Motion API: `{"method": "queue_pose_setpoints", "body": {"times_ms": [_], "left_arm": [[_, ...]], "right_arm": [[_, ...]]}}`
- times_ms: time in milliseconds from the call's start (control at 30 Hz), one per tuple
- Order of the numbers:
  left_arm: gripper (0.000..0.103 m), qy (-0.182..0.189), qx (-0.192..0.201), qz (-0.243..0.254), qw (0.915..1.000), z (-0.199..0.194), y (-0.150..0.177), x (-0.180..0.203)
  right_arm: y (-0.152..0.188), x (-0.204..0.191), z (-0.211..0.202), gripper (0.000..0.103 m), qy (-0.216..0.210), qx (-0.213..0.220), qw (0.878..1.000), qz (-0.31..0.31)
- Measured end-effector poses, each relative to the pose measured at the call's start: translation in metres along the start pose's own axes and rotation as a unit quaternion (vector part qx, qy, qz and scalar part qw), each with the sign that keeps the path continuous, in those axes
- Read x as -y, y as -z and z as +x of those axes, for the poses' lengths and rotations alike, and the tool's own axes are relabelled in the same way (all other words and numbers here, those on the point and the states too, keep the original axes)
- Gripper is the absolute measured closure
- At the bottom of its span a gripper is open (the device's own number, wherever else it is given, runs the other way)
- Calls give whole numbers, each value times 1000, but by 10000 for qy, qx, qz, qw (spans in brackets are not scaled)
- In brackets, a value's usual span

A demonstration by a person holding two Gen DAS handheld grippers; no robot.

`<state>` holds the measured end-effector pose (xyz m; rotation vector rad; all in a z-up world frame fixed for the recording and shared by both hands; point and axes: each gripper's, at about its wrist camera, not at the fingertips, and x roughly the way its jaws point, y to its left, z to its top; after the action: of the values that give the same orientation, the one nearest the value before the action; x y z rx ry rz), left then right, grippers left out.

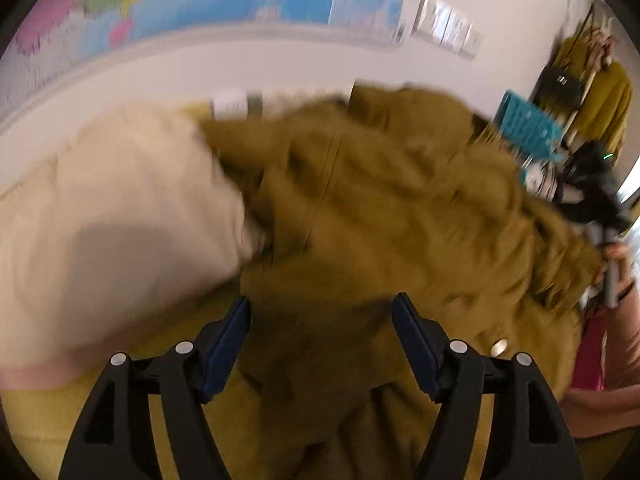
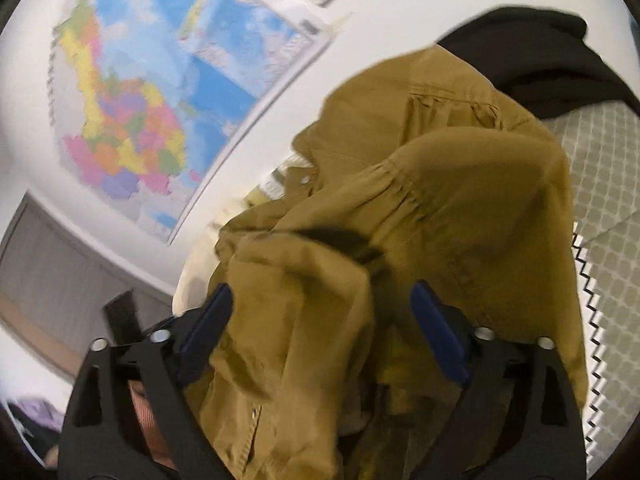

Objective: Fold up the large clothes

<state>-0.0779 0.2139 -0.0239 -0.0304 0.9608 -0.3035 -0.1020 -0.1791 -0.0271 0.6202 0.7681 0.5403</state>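
Note:
A mustard-brown jacket [image 1: 380, 208] lies bunched in the left wrist view, and it fills the right wrist view [image 2: 460, 184] too. My left gripper [image 1: 322, 320] is open, its blue-padded jaws wide apart with jacket cloth lying between them. My right gripper [image 2: 322, 304] is open as well, with a bunched fold of the jacket between its spread jaws. The right gripper [image 1: 592, 200] also shows at the right edge of the left wrist view, held by a hand. The view is blurred.
A cream garment [image 1: 120, 208] lies left of the jacket. A world map [image 2: 132, 92] hangs on the white wall. A teal basket [image 1: 528, 124] and hanging clothes [image 1: 600, 96] stand at the right. A black garment [image 2: 540, 52] and patterned cover [image 2: 608, 184] lie beyond.

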Motion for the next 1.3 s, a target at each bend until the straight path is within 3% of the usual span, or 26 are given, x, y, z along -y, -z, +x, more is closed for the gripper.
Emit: {"method": "queue_pose_setpoints", "body": {"times_ms": [67,133,200,267,300,333,433,500,533,567,633,700,733,767,800,900,1033,1067,1100,1133,1200,1300], "left_arm": [[37,56,-178,-102,9998,12,7,-6],[60,191,-224,-273,9992,16,12,-16],[80,314,-87,-579,9978,10,14,-29],[87,248,135,-821,9962,-4,18,-41],[88,243,229,-926,9951,-10,20,-47],[89,285,350,-1110,9928,-19,22,-57],[88,360,517,-1491,9868,-34,29,-77],[84,330,435,-1456,9878,-31,33,-75],[77,130,334,-1337,9904,-26,35,-71],[70,-111,227,-1236,9920,-20,35,-65],[62,-421,126,-1001,9940,-21,32,-56],[58,-337,304,-865,9952,-36,28,-51],[50,-186,530,-786,9953,-49,24,-48],[40,-115,735,-682,9949,-61,20,-45],[38,-99,856,-593,9945,-67,15,-40],[36,15,1016,-225,9946,-74,-3,-20],[36,73,800,339,9962,-41,-28,9],[36,60,663,413,9969,-29,-32,12],[36,62,564,414,9975,-16,-37,15],[36,63,445,372,9983,-4,-42,15],[37,43,229,210,9995,14,-48,9],[37,17,231,14,9997,29,-52,-1]], "right_arm": [[8,-13,8,5,271,-241,9981,-496],[18,-23,20,5,608,-639,9918,-930],[22,-18,27,10,530,-888,9904,-915],[20,-18,28,51,421,-968,9893,-1003],[16,-17,25,86,213,-972,9904,-960],[9,-18,20,94,169,-880,9915,-939],[-14,-29,7,96,228,-587,9902,-1248],[-38,-39,11,96,140,-528,9891,-1369],[-47,-42,19,92,232,-596,9865,-1506],[-54,-41,29,83,567,-635,9834,-1601],[-63,-33,51,50,1423,-765,9719,-1710],[-67,-23,54,39,1269,-868,9779,-1416],[-67,-19,48,24,1096,-787,9824,-1294],[-65,-18,40,17,988,-683,9848,-1253],[-60,-17,32,10,881,-563,9865,-1261],[-41,-13,7,6,717,-461,9887,-1235],[-7,-5,7,6,1080,-825,9827,-1260],[0,-3,9,10,1135,-890,9809,-1302],[5,-3,10,26,1248,-889,9786,-1370],[7,-3,12,60,1443,-893,9749,-1443],[3,-8,8,92,1232,-894,9778,-1436],[-20,-33,-19,95,1316,-236,9736,-1852]]}}
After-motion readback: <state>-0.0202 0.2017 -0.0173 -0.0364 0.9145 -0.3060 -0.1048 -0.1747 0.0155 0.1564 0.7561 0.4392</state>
